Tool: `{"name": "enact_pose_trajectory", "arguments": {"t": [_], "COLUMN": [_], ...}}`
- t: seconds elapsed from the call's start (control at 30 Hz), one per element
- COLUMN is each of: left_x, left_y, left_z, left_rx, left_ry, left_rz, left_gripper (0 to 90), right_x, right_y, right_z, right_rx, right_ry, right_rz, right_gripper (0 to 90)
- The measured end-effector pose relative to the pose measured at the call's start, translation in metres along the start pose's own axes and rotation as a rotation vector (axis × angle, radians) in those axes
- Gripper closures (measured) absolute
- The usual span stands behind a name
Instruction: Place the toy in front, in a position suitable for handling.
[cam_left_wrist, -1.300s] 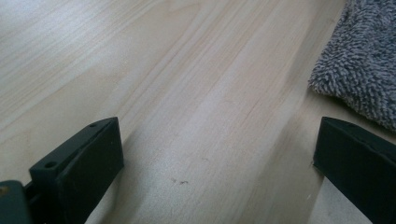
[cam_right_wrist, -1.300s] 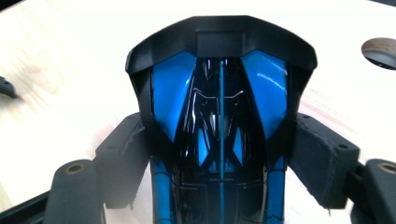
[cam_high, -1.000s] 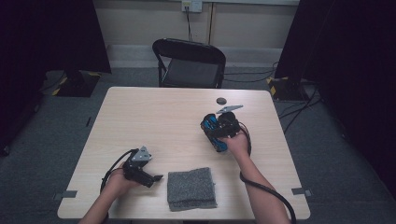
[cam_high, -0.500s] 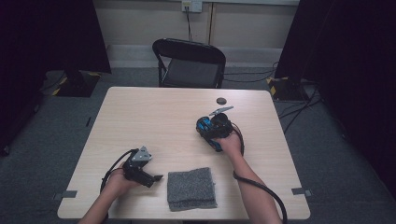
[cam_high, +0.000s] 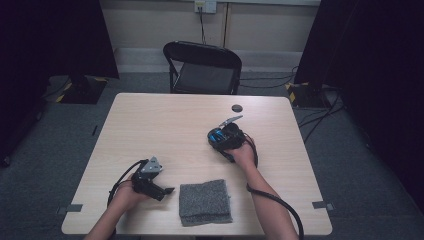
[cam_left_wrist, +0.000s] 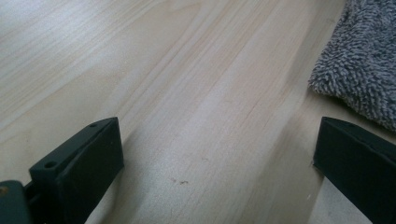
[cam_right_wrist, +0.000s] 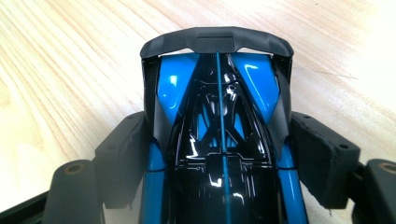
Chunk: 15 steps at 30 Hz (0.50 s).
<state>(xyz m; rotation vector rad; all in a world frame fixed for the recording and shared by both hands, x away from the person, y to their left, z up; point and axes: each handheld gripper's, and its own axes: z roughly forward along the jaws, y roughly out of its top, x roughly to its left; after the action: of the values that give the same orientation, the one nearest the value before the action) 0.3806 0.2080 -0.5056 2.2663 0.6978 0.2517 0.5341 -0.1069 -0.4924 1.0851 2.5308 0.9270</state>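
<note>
A glossy blue and black toy car (cam_right_wrist: 219, 116) sits between the jaws of my right gripper (cam_right_wrist: 222, 147), whose pads press on its two sides; its dark rear wing points away from the camera, close over the wood. In the high view that gripper (cam_high: 220, 138) and the car (cam_high: 217, 135) are right of the table's middle. My left gripper (cam_high: 167, 190) rests at the front left, open, with bare wood between its jaws (cam_left_wrist: 219, 158). A folded grey cloth (cam_high: 205, 201) lies just to its right, and its fuzzy edge (cam_left_wrist: 364, 70) lies beside one jaw.
The light wooden table (cam_high: 165, 120) carries a small black round object (cam_high: 236, 107) near its far edge. A black folding chair (cam_high: 202, 65) stands behind the table. Cables run over the floor at the right.
My right gripper has moved a little to the left and lower toward the table, still carrying the toy car. The left gripper and the cloth have stayed put.
</note>
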Motion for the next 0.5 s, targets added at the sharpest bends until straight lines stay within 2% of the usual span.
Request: {"name": "enact_pose_trajectory", "arguments": {"t": [0.1, 0.2, 0.27, 0.37, 0.47, 0.5], "left_x": [0.0, 0.0, 0.0, 0.0, 0.0, 0.0], "left_y": [0.0, 0.0, 0.0, 0.0, 0.0, 0.0], "left_z": [0.0, 0.0, 0.0, 0.0, 0.0, 0.0], "left_rx": [0.0, 0.0, 0.0, 0.0, 0.0, 0.0], "left_ry": [0.0, -0.001, -0.001, 0.001, 0.0, 0.0], "left_rz": [0.0, 0.0, 0.001, 0.001, 0.0, 0.0], "left_gripper": [0.9, 0.9, 0.9, 0.9, 0.9, 0.9], "right_x": [0.002, 0.001, 0.002, 0.002, 0.002, 0.001], "right_y": [-0.001, -0.003, -0.006, -0.015, -0.023, -0.034], "right_z": [-0.001, -0.004, -0.009, -0.021, -0.031, -0.04], "right_rx": [-0.016, -0.023, -0.026, -0.047, -0.059, -0.073], "right_ry": [-0.015, -0.013, -0.025, 0.007, 0.001, 0.012], "right_rz": [-0.032, -0.028, -0.061, -0.041, -0.053, -0.041], "right_gripper": [22.6, 17.3, 14.5, 13.9, 13.9, 13.7]}}
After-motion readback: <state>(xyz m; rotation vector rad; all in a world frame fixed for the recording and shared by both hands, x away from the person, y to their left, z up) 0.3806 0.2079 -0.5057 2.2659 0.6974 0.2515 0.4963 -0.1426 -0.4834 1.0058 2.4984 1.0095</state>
